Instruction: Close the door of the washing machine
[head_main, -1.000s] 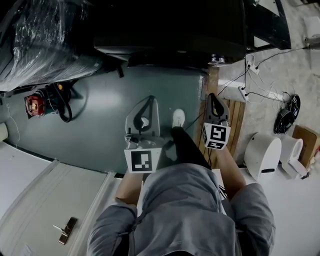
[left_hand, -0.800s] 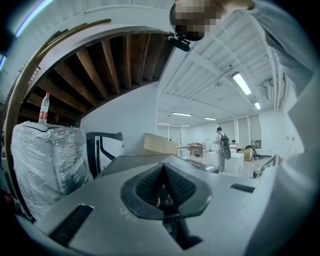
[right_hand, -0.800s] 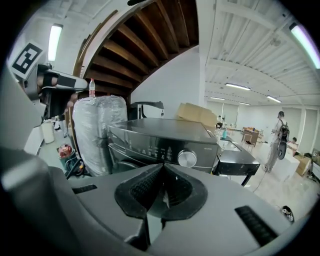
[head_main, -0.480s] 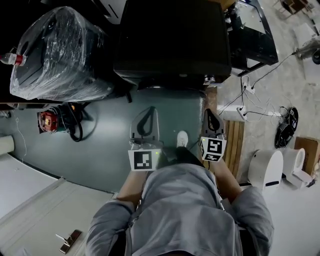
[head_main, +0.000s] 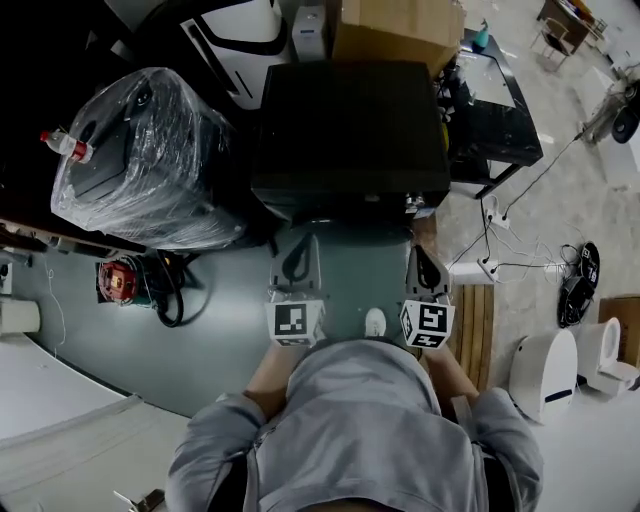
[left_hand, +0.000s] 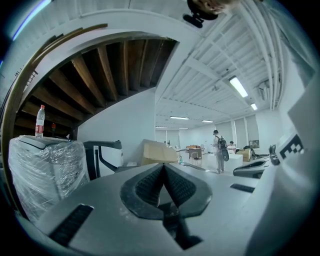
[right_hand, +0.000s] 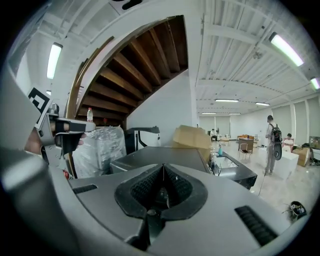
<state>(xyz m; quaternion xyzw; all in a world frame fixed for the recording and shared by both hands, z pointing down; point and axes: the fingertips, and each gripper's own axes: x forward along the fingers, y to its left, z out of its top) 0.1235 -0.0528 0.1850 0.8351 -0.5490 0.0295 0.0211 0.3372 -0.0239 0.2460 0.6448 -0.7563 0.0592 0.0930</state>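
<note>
The washing machine (head_main: 350, 130) is a black box seen from above in the head view; its front and door are hidden under its top edge. In the right gripper view its dark top (right_hand: 160, 157) lies just beyond the jaws. My left gripper (head_main: 297, 262) and right gripper (head_main: 425, 268) hang side by side in front of the machine, above the green floor and apart from it. The left gripper (left_hand: 163, 165) is shut with nothing in it, its pads meeting at the tip. So is the right gripper (right_hand: 163, 166).
A plastic-wrapped appliance (head_main: 145, 160) with a bottle (head_main: 68, 145) on it stands left of the machine. A cardboard box (head_main: 395, 30) sits behind it and a black table (head_main: 495, 110) to its right. A red tool (head_main: 118, 282), cables (head_main: 490, 270) and a white bin (head_main: 545, 370) lie on the floor.
Both grippers have risen, the right one more. The head view has lifted too, so the machine's whole top and the things behind it now show.
</note>
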